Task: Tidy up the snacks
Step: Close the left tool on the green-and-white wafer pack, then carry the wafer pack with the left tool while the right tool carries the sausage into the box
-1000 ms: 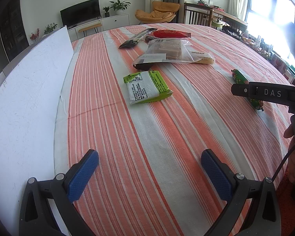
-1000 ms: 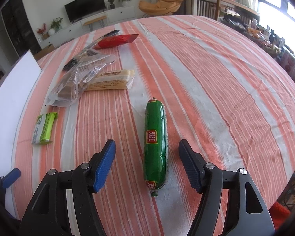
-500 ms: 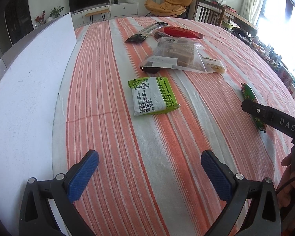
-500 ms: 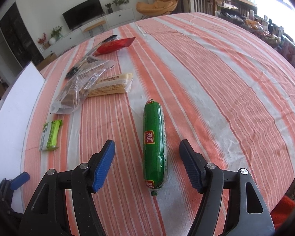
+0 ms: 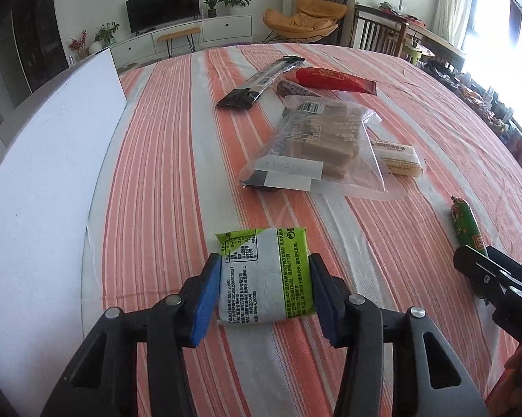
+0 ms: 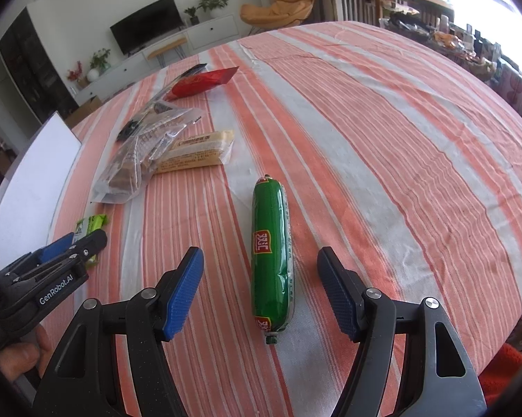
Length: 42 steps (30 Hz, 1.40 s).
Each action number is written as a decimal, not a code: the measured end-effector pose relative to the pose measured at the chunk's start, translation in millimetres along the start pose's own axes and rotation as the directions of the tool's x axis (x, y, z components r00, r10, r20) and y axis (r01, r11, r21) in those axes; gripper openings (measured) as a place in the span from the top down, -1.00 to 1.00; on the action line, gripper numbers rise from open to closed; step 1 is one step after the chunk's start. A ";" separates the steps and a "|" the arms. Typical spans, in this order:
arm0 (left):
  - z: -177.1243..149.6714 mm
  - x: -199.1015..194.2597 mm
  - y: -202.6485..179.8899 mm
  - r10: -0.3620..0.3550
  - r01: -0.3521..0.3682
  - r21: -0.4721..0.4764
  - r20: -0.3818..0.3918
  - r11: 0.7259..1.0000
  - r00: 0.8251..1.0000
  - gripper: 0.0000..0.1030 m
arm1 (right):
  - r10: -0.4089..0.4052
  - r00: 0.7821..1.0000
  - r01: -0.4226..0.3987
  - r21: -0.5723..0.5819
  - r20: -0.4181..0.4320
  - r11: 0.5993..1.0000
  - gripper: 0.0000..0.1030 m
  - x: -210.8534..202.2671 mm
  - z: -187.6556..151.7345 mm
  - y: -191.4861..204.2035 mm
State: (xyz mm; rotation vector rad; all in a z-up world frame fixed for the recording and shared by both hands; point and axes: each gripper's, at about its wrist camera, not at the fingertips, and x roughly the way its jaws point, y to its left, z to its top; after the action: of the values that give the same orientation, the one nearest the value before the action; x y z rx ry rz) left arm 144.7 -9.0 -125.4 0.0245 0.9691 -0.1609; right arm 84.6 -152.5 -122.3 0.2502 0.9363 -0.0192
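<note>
My left gripper (image 5: 265,293) is shut on a green and white snack packet (image 5: 265,274) that lies on the striped tablecloth (image 5: 163,187); both blue pads touch its sides. My right gripper (image 6: 261,293) is open, its fingers on either side of a green sausage stick (image 6: 270,246) without touching it. The sausage also shows in the left wrist view (image 5: 466,227), partly behind the right gripper. The packet's end (image 6: 90,224) peeks past the left gripper in the right wrist view.
Further back lie a clear bag of brown bars (image 5: 323,146), a yellow wrapped bar (image 5: 398,160), a red pouch (image 5: 330,78) and a black stick packet (image 5: 261,81). A white board (image 5: 42,180) stands along the table's left side.
My left gripper moved forward to the green packet and closed on it. My right gripper stayed open around the sausage, shifting only slightly.
</note>
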 end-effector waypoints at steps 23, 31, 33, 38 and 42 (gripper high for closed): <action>-30.3 -7.9 -8.7 0.002 -0.003 0.061 0.017 0.998 1.000 -1.00 | -0.029 1.000 0.029 -0.035 -0.007 0.999 -0.43 0.8 -1.8 5.1; -30.4 -7.9 -8.7 0.003 -0.004 0.060 0.017 0.998 1.000 -1.00 | -0.035 0.999 0.035 -0.043 -0.009 0.998 -0.44 1.3 -2.1 6.5; -30.2 -7.7 -8.7 0.003 -0.004 0.060 0.017 0.998 1.000 -1.00 | -0.035 0.999 0.035 -0.043 -0.008 0.998 -0.44 1.4 -2.1 6.6; -29.9 -7.9 -8.9 0.003 -0.003 0.063 0.007 0.998 1.000 -1.00 | -0.032 0.999 0.032 -0.040 -0.008 0.999 -0.44 1.2 -1.9 6.3; -29.5 -9.3 -10.5 -0.003 0.003 0.072 -0.005 0.997 1.000 -0.94 | -0.004 1.000 0.004 -0.008 -0.001 1.000 -0.22 -1.0 -1.3 -0.2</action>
State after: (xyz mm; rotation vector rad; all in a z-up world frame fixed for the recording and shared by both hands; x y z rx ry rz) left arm 113.9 -15.5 -133.9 0.0902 0.9683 -0.1985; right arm 83.0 -152.5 -122.3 0.2409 0.9377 -0.0191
